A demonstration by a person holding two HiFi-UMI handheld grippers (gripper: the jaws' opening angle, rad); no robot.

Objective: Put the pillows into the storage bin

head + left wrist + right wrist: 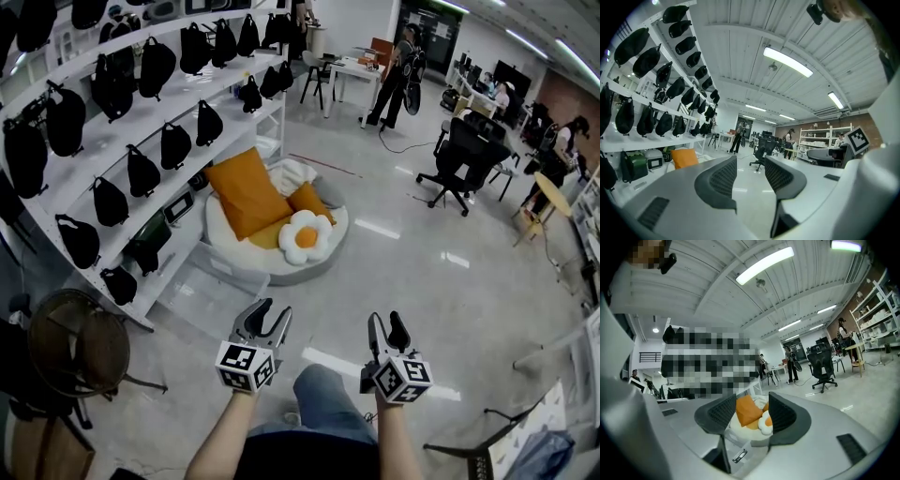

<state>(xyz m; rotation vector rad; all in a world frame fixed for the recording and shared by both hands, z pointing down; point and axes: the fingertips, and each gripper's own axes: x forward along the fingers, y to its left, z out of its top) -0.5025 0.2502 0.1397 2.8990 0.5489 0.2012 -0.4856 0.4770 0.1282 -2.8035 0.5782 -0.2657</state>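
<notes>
Left gripper (272, 315) and right gripper (386, 324) hold jaws open, empty; pillows (251, 195) heaped on round white pad (246, 259) on floor (403, 272) beside shelves (89, 173), well ahead, left gripper nearer.

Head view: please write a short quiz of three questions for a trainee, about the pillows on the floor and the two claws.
1. True or false: the left claw holds a pillow.
2. Choose one: what colour is the middle of the white flower-shaped pillow? A orange, B blue, C black.
3. Fill the gap: the right claw is ____, with nothing between its jaws.
Key: 1 false; 2 A; 3 open.
</notes>
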